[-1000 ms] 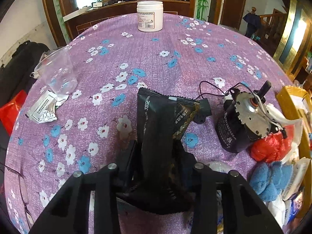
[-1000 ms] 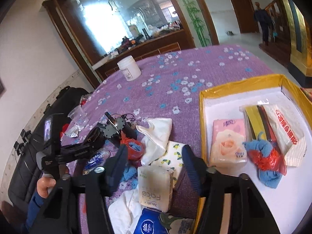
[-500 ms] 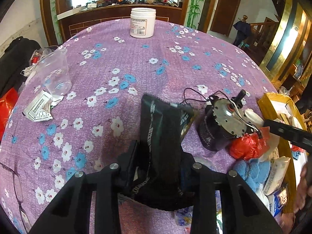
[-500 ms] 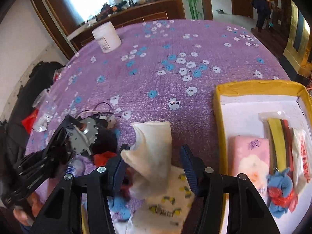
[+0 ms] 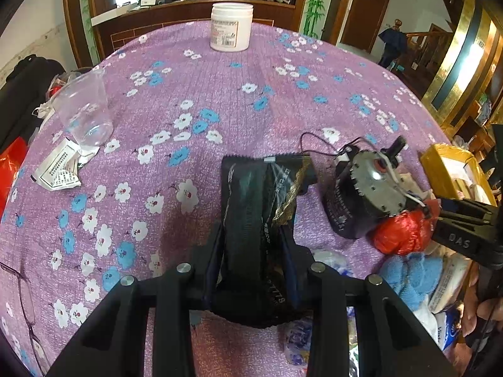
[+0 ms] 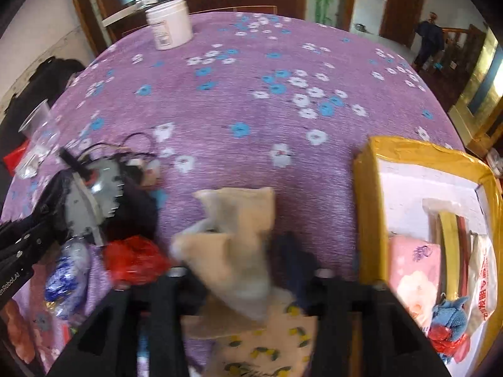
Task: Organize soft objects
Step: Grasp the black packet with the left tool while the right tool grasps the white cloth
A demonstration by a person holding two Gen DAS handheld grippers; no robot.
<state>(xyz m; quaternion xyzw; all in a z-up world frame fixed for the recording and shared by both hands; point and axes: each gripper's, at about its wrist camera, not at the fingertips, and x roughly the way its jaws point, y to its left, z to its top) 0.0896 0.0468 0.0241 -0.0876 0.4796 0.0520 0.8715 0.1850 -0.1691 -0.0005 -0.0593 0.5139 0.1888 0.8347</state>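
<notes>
Here we see a round worktop (image 5: 239,100) draped in purple cloth with white and blue flowers. The left gripper (image 5: 251,242) has its fingers clenched on a black foil packet (image 5: 257,207), which sticks out forward above the cloth; compared with a second ago the packet stands straighter and its folded top corner has flattened. Just right of it lies a small electric motor (image 5: 361,194) with thin wires, touching a crumpled red bag (image 5: 399,232) and near a blue fluffy cloth (image 5: 411,276).

In the right wrist view, the right gripper (image 6: 242,251) now grasps a cream cloth (image 6: 239,235) between its fingers. A second ago those fingers were spread over a tissue pack, holding nothing. The cloth is blurred with motion. Under it lies a lemon-print cloth (image 6: 267,345). At the right edge sits a yellow-rimmed box (image 6: 364,207) holding a pink tissue pack (image 6: 415,270).

Far back stands a white jar (image 5: 232,26); at left, a clear plastic cup (image 5: 85,106).
</notes>
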